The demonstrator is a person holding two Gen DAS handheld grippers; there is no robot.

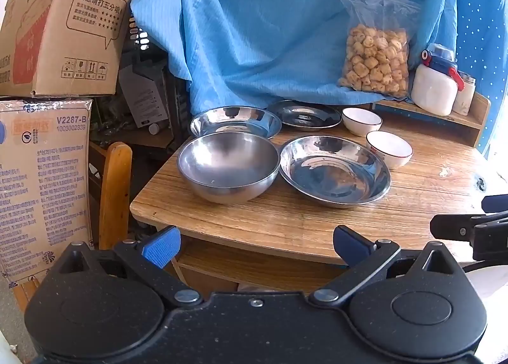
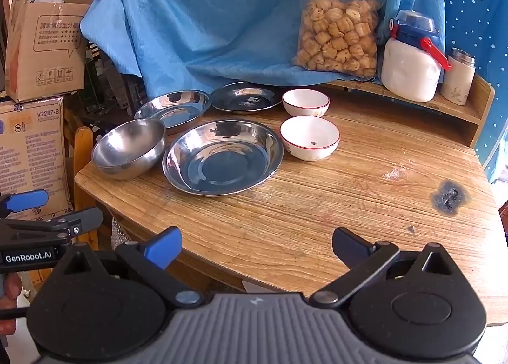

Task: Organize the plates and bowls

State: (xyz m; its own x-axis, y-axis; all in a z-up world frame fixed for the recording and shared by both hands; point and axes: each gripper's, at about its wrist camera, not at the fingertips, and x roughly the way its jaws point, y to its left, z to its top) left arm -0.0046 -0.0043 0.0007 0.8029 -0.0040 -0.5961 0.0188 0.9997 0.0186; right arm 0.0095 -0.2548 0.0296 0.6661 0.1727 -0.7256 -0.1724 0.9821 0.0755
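So both tools hang over the near edge of the wooden table (image 2: 317,205), tilted down at the dishes. Left gripper (image 1: 255,246): jaws spread wide, nothing between them. Right gripper (image 2: 255,246): same story, wide apart and empty. On the table's far left sits the deep steel bowl (image 1: 227,164), touching the big steel plate (image 1: 335,170) on its right. Behind them, 2 more steel plates: one (image 1: 236,121) just behind the bowl, the darker one (image 1: 304,115) further right. And 2 white bowls stand near each other, the red-rimmed bowl (image 2: 309,137) in front, the dark-rimmed bowl (image 2: 305,102) behind it.
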